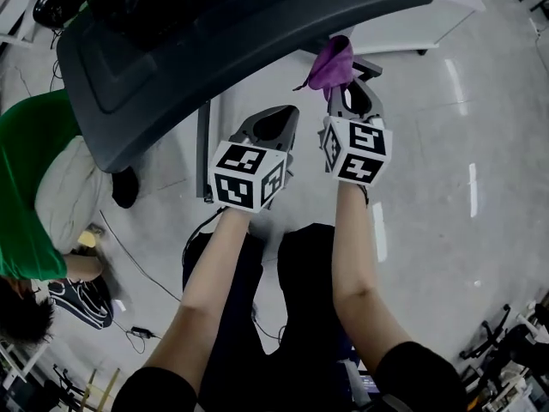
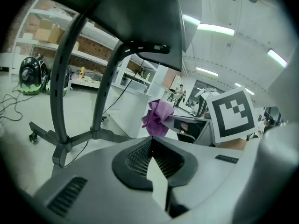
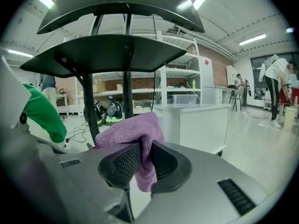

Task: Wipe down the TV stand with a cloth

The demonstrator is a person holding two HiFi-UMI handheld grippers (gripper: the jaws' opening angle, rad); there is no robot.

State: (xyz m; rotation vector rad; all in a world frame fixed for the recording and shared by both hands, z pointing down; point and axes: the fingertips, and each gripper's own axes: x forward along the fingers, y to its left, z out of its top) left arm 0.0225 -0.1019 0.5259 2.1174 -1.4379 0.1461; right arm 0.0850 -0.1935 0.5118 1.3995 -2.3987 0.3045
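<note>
Purple cloth [image 3: 131, 132] is pinched between the right gripper's [image 3: 142, 157] jaws, near the grey TV stand [image 1: 257, 24]. The left gripper [image 2: 152, 147] is closed, empty.

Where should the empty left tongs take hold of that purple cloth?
Probably the loose bunched wad of the purple cloth that bulges beyond the right tongs, approached from the side of the left tongs. The right tongs already pinch its lower fold, so only that raised, free wad leaves room.
</note>
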